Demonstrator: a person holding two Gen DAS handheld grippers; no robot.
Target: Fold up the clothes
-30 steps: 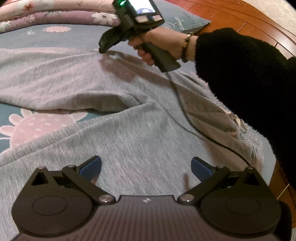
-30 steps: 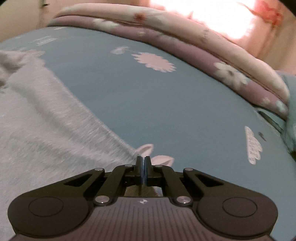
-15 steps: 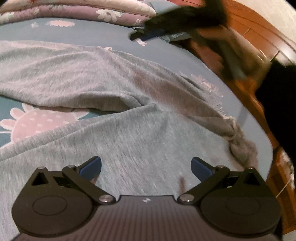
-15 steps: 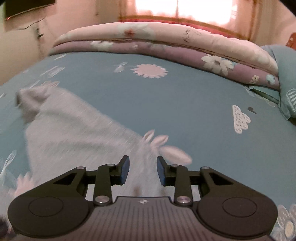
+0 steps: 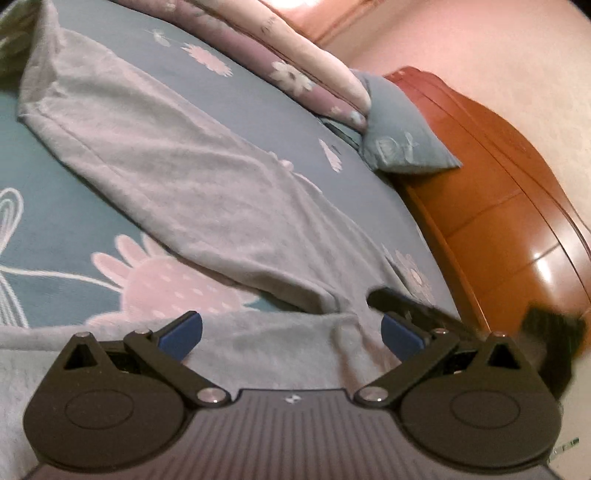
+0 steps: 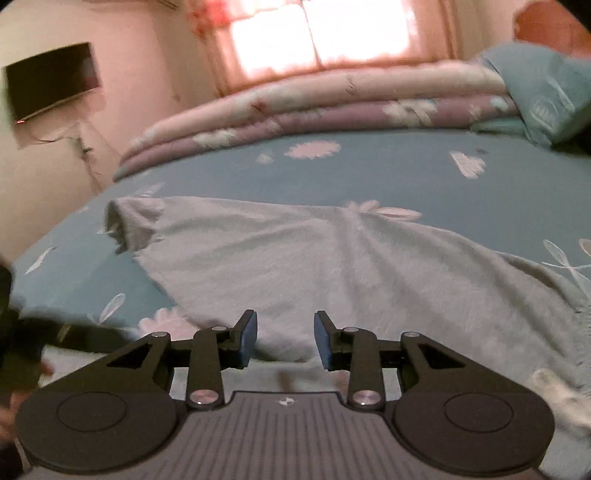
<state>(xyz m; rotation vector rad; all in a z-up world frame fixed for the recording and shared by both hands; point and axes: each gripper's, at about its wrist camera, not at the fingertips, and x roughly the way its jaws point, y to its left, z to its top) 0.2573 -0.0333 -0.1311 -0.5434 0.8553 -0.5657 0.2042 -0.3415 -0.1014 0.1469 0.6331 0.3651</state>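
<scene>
The soft grey knit garment [image 5: 207, 192] is seen spread on the blue floral bed sheet [image 5: 55, 221], its long axis running away up-left from the left gripper [image 5: 291, 332], whose jaws are held wide, empty; the right gripper [image 6: 284, 339], jaws opening with nothing between, is placed over its near edge

- Left wrist view: low over the bed [image 5: 74, 206], tilted down, facing the headboard [image 5: 498, 206] and pillow [image 5: 402, 140].
- Right wrist view: low, tilted down, facing the window [image 6: 314, 33].
- Both 2 views share the grey garment [image 5: 207, 199] and quilt [image 6: 332, 99].
</scene>
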